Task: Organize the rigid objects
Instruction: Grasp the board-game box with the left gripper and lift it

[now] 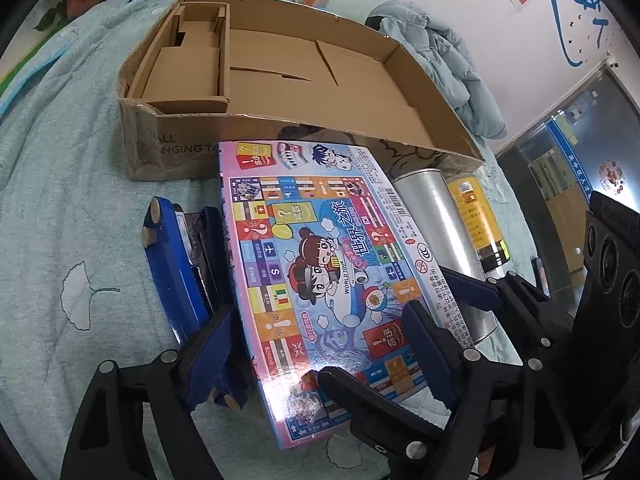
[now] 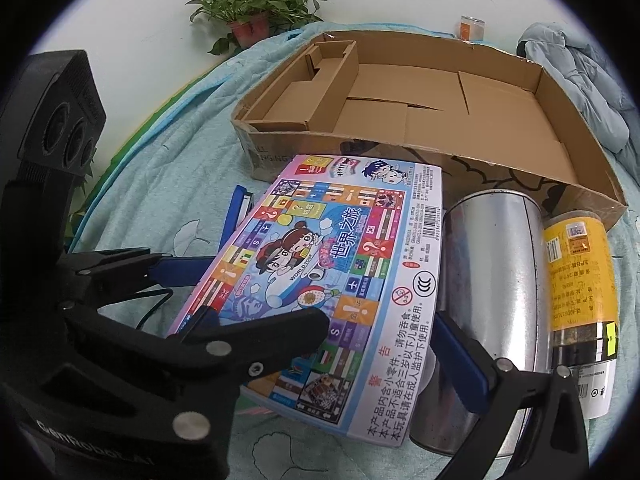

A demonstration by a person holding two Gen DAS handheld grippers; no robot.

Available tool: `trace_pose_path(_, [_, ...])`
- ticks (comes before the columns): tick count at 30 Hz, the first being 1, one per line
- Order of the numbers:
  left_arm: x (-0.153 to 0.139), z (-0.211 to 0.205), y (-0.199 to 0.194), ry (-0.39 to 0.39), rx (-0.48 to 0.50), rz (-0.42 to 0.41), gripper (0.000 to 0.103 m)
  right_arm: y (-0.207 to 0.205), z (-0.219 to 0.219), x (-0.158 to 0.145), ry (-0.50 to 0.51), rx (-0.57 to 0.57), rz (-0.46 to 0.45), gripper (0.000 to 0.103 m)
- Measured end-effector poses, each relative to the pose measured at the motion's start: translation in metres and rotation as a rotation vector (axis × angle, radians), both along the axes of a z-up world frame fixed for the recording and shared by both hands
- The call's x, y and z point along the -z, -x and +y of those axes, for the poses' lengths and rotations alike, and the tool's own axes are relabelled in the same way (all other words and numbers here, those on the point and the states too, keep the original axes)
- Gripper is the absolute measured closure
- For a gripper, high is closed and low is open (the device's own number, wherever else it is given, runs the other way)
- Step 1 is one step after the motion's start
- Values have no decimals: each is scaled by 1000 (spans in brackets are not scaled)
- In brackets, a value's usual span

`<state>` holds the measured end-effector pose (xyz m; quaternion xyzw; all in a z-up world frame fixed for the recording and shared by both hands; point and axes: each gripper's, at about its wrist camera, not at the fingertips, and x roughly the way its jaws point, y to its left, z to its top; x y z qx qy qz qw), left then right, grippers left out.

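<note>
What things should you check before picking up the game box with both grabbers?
1. Left gripper jaws on both sides of the game box: ok.
2. Right gripper jaws around the box's other edge: ok.
3. Pads pressing the box: cannot tell.
4. Cardboard tray has free floor: ok.
5. Silver can clear of the box: not ok, it lies against it.
6. Blue item clear of the box: cannot tell.

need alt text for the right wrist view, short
A colourful board game box lies tilted on a pale blue bedspread, between the open fingers of the right tool. A silver can and a yellow jar lie beside it, with an empty cardboard tray behind and the left tool at the box's left edge.
</note>
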<state>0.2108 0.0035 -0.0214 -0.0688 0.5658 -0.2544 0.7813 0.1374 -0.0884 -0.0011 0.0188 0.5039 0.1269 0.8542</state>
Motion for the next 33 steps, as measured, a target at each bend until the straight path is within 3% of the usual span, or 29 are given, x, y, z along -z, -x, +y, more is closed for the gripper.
trace_pose_path(13, [-24,-1,21,-42,-41,-128,37,11,5,-10,39,18,-81,1])
trace_pose_path(19, [-56,-6,27,-44,-57,-224,37,15,0,-31,33,27,-168,3])
trace_pose_path(33, [-112,-23,12,-27,-36,-347,37,7,-12,-71,47,51,-293,3])
